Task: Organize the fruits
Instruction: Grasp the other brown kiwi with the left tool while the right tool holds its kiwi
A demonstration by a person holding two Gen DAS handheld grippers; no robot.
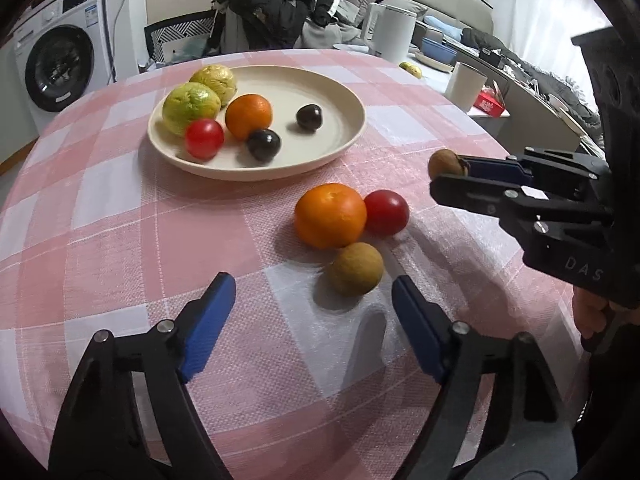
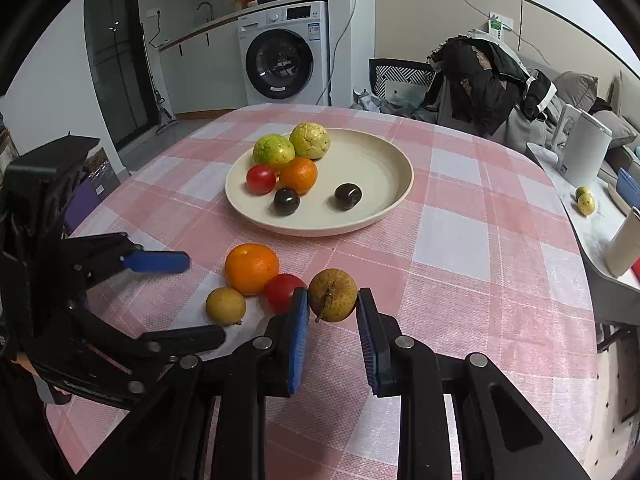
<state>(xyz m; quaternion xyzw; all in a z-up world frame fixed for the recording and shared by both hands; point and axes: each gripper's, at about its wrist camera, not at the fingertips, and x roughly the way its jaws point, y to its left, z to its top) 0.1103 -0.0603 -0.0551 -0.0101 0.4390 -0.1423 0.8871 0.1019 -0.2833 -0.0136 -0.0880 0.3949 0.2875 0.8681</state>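
Beyond right jaws, two yellow fruits (image 2: pixel 585 201)

Both grippers, left gripper (image 1: pixel 314 292) and right gripper (image 2: pixel 332 308), are matte black with ribbed blue pads (image 1: pixel 208 328), silver screws, and faint "DAS" lettering.

woven tablecloth (image 1: pixel 120 220), glossy tomato (image 1: pixel 386 212)

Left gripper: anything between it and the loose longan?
Nothing. Left-wrist view shows only bare cloth between the open left gripper and the longan.
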